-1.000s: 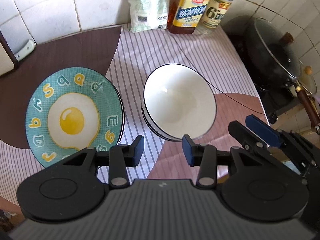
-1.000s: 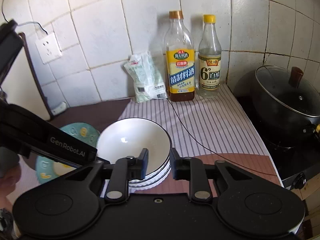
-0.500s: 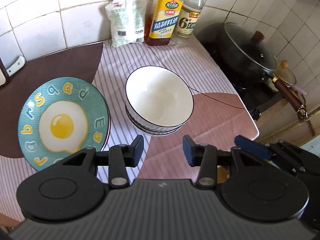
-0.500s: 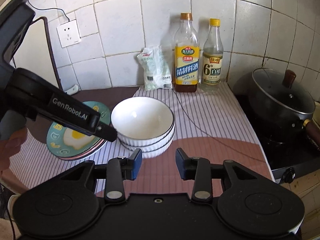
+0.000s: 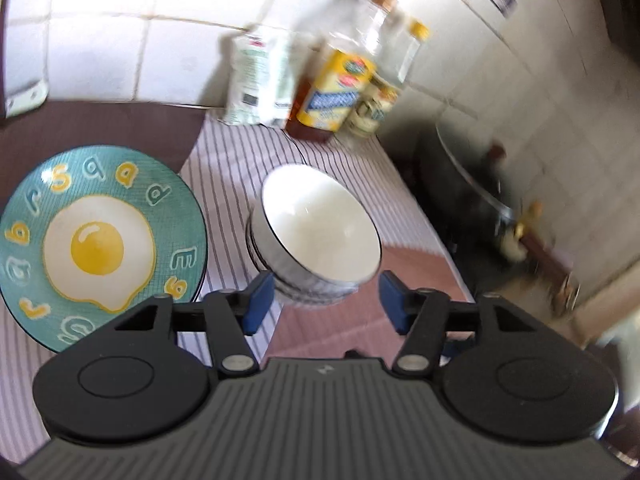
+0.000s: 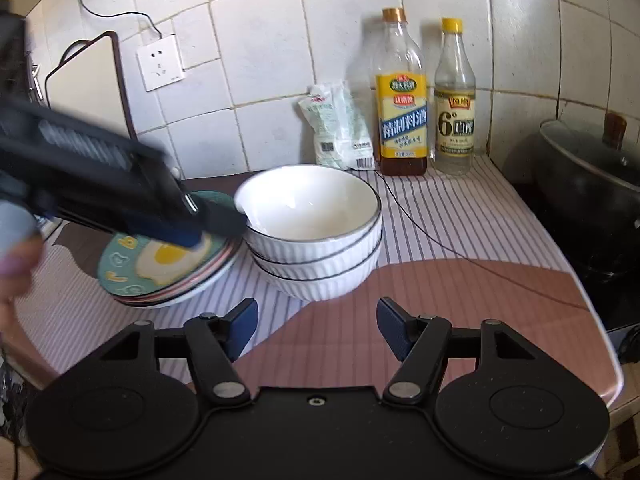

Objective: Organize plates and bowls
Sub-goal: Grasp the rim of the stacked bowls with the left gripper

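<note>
Nearest in the right wrist view, the right gripper (image 6: 318, 328) points down at a slant toward the counter (image 6: 460, 292), its blue-padded jaws opening with nothing between them; only the brown and striped cloth shows in the gap. Just beyond its tips stands the stack of white bowls (image 6: 316, 236), three ribbed bowls with dark rims nested upright, apart from both pads.

The left gripper (image 5: 326, 300) is likewise tilted downward, its jaws opening and free of any grip. In its own blurred view the lower side of the bowl stack (image 5: 316, 236) appears in the gap between the pads, but neither pad presses on it. From the right wrist view the same left gripper (image 6: 216, 228) reaches in from the left as a dark blurred bar, its tip over the plates and close to the near rim of the top bowl; whether it touches cannot be told. Part of a hand (image 6: 16, 264) shows at the left edge behind it.

The stack of plates (image 6: 168, 272), topped by a teal plate with a fried-egg picture (image 5: 96, 244), sits just beside the bowls on their left.

Farther back against the tiled wall stand a white packet (image 6: 340, 128), a yellow-labelled bottle (image 6: 402, 96) and a clear bottle (image 6: 456, 100). A lidded black pot (image 6: 592, 184) sits at the far right
</note>
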Motion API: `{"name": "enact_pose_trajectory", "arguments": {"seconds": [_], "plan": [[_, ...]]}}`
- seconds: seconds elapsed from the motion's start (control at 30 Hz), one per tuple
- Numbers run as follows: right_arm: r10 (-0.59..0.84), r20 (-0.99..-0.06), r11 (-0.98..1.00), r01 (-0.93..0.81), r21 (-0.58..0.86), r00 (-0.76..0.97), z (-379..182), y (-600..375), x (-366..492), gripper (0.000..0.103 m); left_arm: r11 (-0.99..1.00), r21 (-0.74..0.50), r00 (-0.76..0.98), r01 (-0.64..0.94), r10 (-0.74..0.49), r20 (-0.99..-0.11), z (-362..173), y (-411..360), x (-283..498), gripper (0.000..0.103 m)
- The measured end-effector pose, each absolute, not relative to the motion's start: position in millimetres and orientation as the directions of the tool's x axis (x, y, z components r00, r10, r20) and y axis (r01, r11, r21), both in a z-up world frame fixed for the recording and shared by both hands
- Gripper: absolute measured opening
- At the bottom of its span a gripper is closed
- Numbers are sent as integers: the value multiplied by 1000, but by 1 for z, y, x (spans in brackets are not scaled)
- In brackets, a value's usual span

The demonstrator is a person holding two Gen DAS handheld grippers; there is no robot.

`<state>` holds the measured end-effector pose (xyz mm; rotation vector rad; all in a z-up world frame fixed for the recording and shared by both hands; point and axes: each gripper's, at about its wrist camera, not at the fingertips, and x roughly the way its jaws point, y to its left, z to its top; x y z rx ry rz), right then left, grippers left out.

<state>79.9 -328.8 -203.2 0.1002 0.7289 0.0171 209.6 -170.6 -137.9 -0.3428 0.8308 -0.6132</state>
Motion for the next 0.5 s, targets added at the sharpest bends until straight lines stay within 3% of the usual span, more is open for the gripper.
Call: {"name": "enact_pose_trajectory", "arguments": {"seconds": [0.13, 0.33, 0.4, 0.5], "plan": [[57, -668, 995, 11, 98, 742, -223, -333, 93, 71, 764, -552, 513, 335, -639, -573, -144, -169, 229, 59], [64, -666, 994, 9, 106, 743, -249, -338, 111, 76, 769, -584, 437, 259, -633, -639, -170, -181, 258, 59], [59, -663, 995, 8, 98, 746, -256, -337, 116, 89, 778, -573, 415, 257, -625, -662, -176, -190, 263, 59], [53, -649, 997, -8, 72, 759, -263, -334, 121, 93, 849, -467, 432, 248, -528, -731, -179, -205, 266, 59]]}}
